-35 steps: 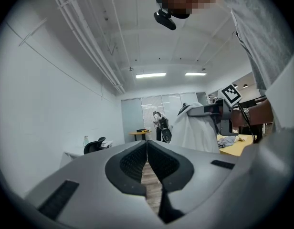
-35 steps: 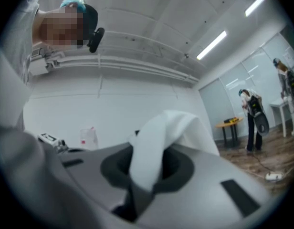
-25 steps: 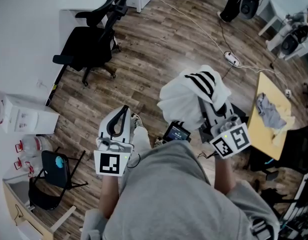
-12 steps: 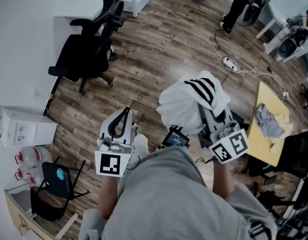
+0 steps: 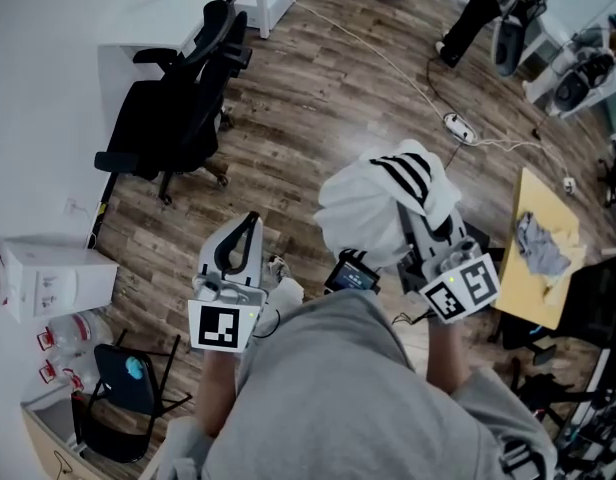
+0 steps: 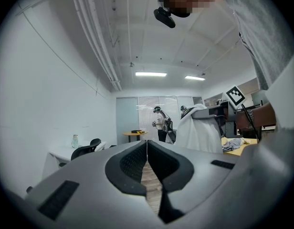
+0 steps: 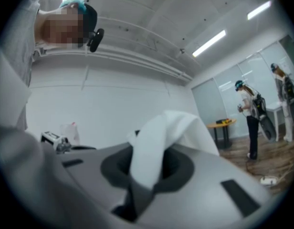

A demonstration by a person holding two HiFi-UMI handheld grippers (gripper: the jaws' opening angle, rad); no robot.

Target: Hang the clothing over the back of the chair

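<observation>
Left gripper [image 5: 251, 218]: held level ahead of the torso, at seven o'clock in the head view, tongs pressed together on nothing. Right gripper [image 7: 142, 168]: level, at five o'clock in the head view, tongs pinching a fold of the white clothing [image 5: 373, 208]. Head view only: black stripes on the clothing, which is bunched over the right tongs near centre, well apart from the black office chair [image 5: 173, 108] at ten o'clock beside the white desk [image 5: 138, 13]. Left gripper view only: the clothing hanging from the right gripper at three o'clock.
</observation>
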